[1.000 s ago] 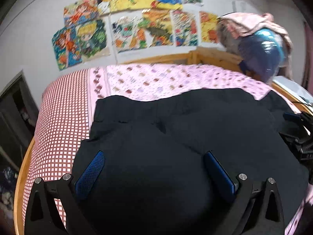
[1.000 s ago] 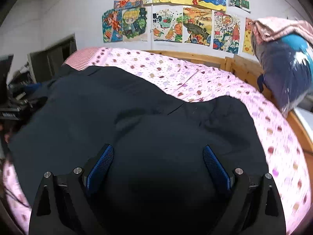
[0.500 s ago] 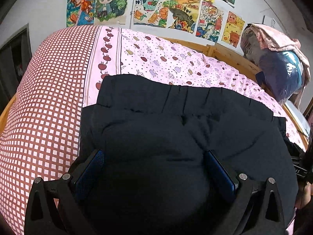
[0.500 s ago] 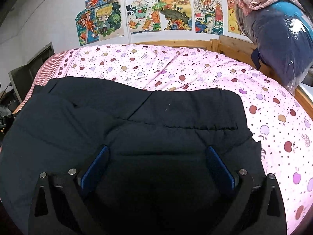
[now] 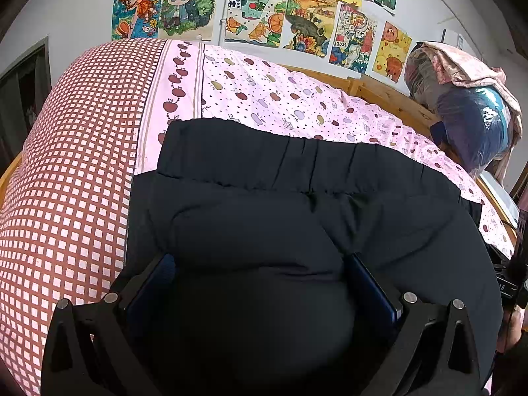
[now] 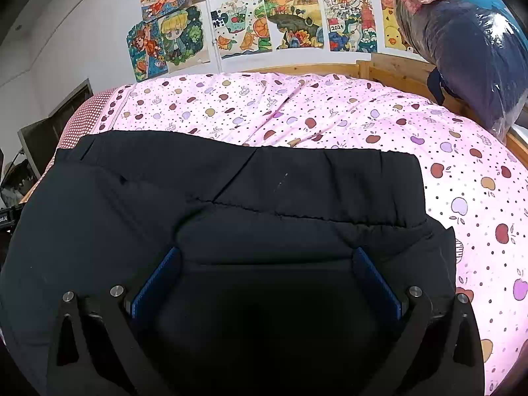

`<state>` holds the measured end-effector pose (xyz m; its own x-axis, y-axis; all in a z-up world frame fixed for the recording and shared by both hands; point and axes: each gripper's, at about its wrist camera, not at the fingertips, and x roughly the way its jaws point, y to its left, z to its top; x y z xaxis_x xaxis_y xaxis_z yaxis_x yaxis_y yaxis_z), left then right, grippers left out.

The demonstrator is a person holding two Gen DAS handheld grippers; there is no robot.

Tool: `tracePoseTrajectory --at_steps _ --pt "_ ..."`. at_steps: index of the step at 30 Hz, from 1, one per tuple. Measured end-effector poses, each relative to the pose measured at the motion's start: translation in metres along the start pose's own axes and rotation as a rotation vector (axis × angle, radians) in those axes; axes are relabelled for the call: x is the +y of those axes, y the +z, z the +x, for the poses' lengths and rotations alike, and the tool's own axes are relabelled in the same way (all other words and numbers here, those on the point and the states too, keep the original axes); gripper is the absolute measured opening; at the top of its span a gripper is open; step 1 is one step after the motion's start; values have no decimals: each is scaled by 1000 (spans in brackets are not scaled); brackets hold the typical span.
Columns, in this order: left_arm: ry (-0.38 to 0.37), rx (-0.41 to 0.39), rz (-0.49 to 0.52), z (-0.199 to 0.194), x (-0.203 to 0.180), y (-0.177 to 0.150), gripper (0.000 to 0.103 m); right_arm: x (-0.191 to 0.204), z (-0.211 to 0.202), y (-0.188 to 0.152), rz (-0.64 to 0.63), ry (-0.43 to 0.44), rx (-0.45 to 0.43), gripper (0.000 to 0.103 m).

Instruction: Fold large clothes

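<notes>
I hold the left gripper (image 5: 260, 260) and the right gripper (image 6: 265, 257) with fingers spread wide, over a bulge of the large black padded fabric garment (image 5: 297, 198). Whether the pads touch it, I cannot tell. The garment lies folded on the pink apple-print bed cover (image 6: 330, 115), elastic waistband farthest from me.

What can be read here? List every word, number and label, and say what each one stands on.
"2024": on the castle drawing taped to the wall.
Dark characters at the top of the orange-fruit drawing: too blurred to read.
White print on the black device at the left edge of the right wrist view: cut off, unreadable.
Black garment and bedsheet: no text.
</notes>
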<state>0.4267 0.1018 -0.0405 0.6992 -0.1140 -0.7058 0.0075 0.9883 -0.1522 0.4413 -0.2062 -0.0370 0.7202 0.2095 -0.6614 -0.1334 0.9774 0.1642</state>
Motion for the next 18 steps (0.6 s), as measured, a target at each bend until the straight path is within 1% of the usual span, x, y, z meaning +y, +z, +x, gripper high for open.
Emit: tracePoseTrajectory --at_steps 18 --pt "-11 -37 -8 -6 0 -9 103 0 0 -3 -5 -13 -8 102"
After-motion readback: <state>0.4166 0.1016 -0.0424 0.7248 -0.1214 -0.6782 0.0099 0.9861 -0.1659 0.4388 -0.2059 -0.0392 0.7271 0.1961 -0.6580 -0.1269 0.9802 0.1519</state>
